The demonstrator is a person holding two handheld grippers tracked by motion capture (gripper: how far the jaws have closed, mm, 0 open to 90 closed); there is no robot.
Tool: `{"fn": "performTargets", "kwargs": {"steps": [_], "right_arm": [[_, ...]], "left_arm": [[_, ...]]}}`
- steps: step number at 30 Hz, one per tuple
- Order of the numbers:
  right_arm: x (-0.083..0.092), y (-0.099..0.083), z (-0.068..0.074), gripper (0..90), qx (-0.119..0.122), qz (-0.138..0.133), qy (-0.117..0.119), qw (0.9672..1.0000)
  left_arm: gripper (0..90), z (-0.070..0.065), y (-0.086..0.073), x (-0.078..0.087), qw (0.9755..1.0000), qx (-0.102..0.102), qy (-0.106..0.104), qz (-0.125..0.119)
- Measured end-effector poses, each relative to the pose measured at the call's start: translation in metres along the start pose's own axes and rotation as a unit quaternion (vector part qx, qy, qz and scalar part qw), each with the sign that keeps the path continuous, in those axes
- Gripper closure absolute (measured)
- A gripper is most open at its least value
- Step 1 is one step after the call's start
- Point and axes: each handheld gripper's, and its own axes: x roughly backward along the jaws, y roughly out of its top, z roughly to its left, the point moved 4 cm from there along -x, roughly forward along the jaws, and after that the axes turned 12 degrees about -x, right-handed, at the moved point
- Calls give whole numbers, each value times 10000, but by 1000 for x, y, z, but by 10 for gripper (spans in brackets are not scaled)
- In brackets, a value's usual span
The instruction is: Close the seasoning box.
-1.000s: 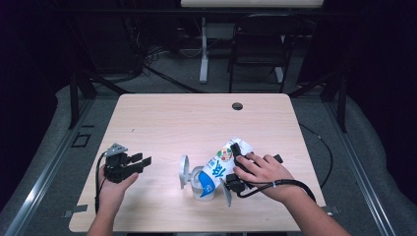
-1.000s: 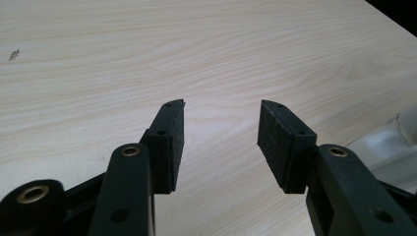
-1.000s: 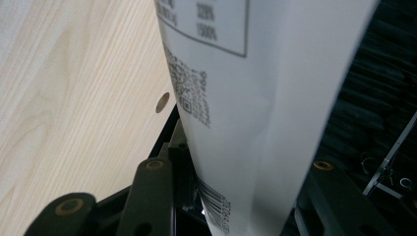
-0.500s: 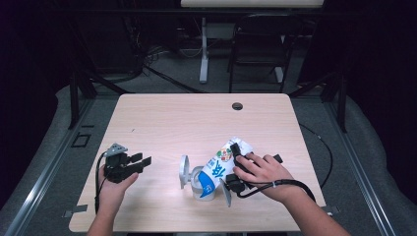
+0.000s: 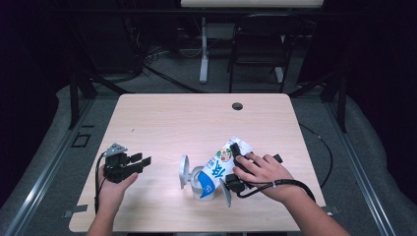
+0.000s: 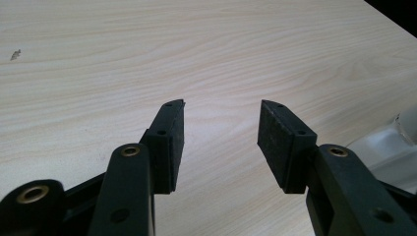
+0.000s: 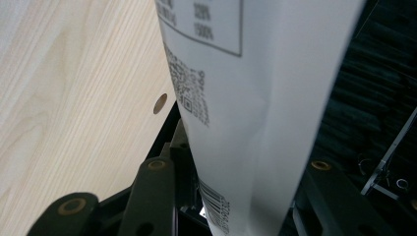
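Jaws of the right gripper [image 5: 235, 169] clamp the tilted carton [image 5: 219, 167].

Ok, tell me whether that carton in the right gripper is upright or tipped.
Tipped. In the high view the carton leans, top up-right, its lower end at the clear container, clamped in the right gripper.

Milk carton [image 5: 220, 166]: white with blue print, barcode and label panel on one side, tilted, lower end in clear cup [image 5: 202, 187] near front edge of tabletop [image 5: 162, 123].
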Motion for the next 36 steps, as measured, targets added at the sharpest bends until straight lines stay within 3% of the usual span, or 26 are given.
{"fn": "performTargets", "kwargs": {"steps": [36], "right_arm": [[-1,1,-2,633,96,-63,-64,9999]], "left_arm": [[534,0,0,0,10000,-14,1,12]]}}
